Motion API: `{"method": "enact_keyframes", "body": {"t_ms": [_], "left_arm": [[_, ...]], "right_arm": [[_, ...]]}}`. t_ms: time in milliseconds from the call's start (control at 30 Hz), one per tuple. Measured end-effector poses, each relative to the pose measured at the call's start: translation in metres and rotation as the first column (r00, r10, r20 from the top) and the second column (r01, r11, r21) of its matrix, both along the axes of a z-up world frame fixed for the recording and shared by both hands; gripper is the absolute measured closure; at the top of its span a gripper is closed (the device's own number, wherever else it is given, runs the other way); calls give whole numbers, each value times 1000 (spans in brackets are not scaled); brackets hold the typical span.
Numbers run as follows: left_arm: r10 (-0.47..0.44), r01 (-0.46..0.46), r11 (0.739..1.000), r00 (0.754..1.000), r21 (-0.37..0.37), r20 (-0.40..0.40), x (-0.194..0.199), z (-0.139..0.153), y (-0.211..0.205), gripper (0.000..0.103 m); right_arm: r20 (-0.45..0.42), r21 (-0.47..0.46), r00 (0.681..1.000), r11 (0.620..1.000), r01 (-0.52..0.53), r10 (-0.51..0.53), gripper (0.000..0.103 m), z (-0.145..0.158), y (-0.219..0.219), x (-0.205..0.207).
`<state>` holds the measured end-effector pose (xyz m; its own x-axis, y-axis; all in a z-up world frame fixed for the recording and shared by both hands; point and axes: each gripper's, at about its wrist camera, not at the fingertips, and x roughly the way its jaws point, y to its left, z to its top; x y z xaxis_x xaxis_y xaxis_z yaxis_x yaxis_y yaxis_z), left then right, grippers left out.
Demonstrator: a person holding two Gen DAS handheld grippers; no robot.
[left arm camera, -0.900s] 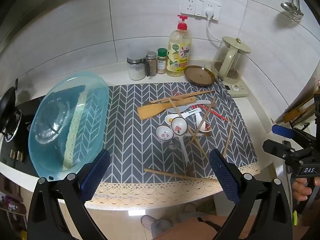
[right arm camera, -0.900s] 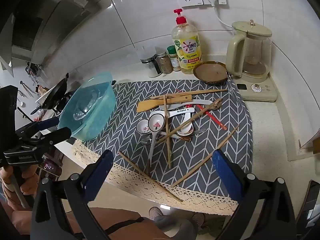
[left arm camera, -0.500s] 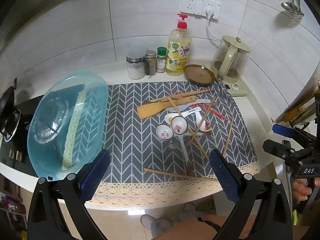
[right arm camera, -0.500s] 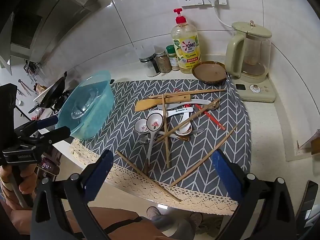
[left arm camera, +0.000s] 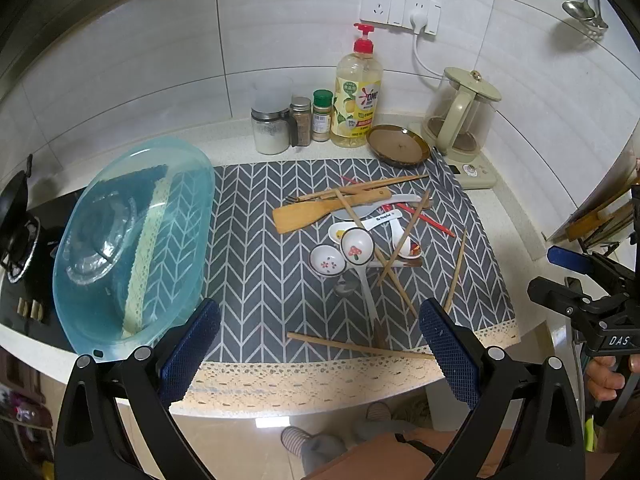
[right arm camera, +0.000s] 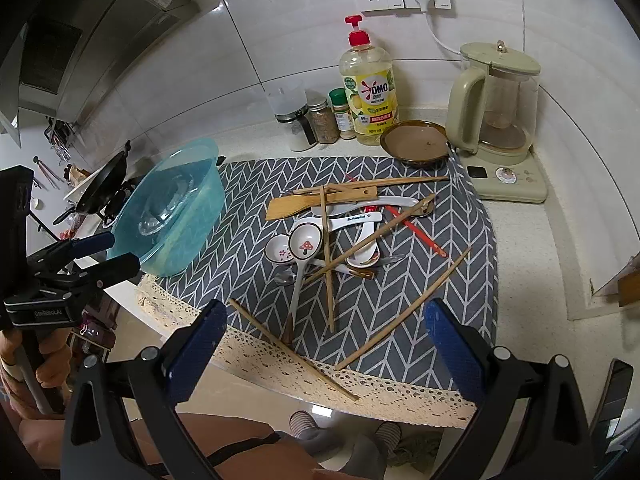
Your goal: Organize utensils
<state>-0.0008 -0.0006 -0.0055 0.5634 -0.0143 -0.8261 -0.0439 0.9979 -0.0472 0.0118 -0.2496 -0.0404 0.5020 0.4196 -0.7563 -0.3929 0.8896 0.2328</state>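
Wooden chopsticks [right arm camera: 404,311], a spatula [left arm camera: 320,212] and ceramic spoons [right arm camera: 305,243] lie crossed in one heap on the grey mat [left arm camera: 256,280] at mid-counter. Both the left gripper [left arm camera: 318,338] and right gripper [right arm camera: 326,340] hang released and empty. Risk: lifting one stick could drag its neighbours; the chopstick [right arm camera: 292,354] overhanging the counter edge could fall.

Ladle [left arm camera: 580,10] cut off above.
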Motion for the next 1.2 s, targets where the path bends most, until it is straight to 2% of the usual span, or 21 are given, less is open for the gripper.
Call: {"method": "enact_keyframes", "body": {"t_ms": [1200], "left_arm": [[5, -5, 1000, 1000, 4, -16, 1, -7, 5, 4]], "right_arm": [[6, -35, 1000, 999, 26, -25, 7, -1, -5, 2]]}}
